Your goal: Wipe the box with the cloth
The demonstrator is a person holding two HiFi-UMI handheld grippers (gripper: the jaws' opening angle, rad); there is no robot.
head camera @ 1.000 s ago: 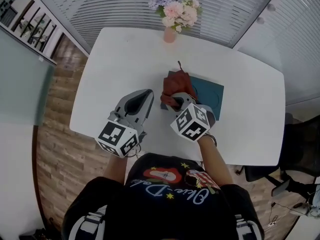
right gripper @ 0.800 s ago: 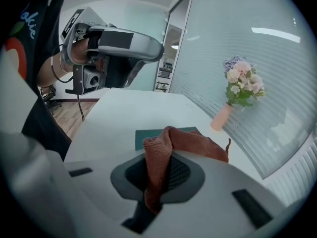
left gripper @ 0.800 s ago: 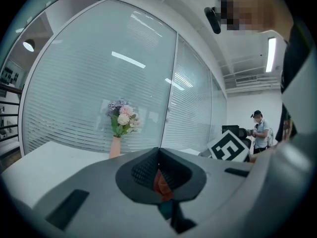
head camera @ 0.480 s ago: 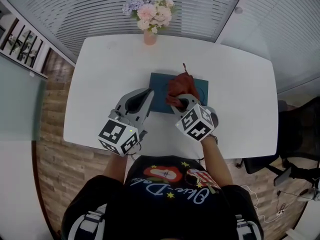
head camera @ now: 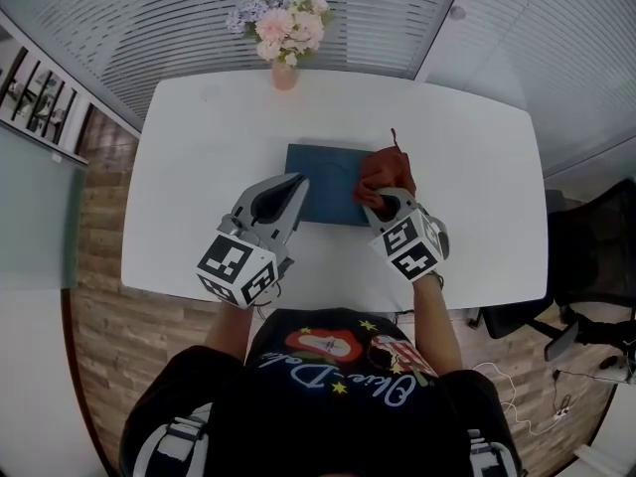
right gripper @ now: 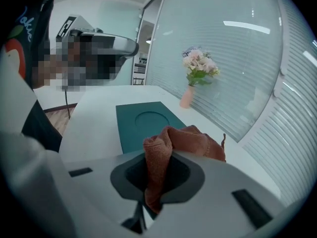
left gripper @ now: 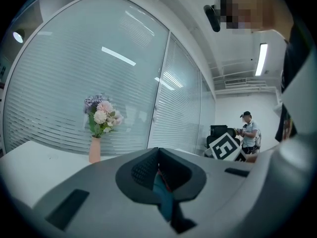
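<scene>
A flat teal box (head camera: 328, 195) lies in the middle of the white table (head camera: 199, 167). My right gripper (head camera: 382, 199) is shut on a rust-red cloth (head camera: 388, 172), which rests bunched on the box's right end. In the right gripper view the cloth (right gripper: 184, 140) bulges out between the jaws of the right gripper (right gripper: 157, 171), with the box (right gripper: 142, 124) beyond it. My left gripper (head camera: 295, 181) is shut, its tips over the box's left edge. In the left gripper view a sliver of the teal box (left gripper: 161, 195) shows behind the shut left gripper (left gripper: 158, 165).
A pink vase of flowers (head camera: 283, 68) stands at the table's far edge, also seen as the vase (left gripper: 94, 150) and vase (right gripper: 187, 97). Slatted glass walls run behind the table. A black chair (head camera: 596, 266) sits at the right. A person (left gripper: 247, 133) stands far off.
My right gripper has dragged the cloth across the box from its left part to its right end. The left gripper's tips now overlap the box's left edge.
</scene>
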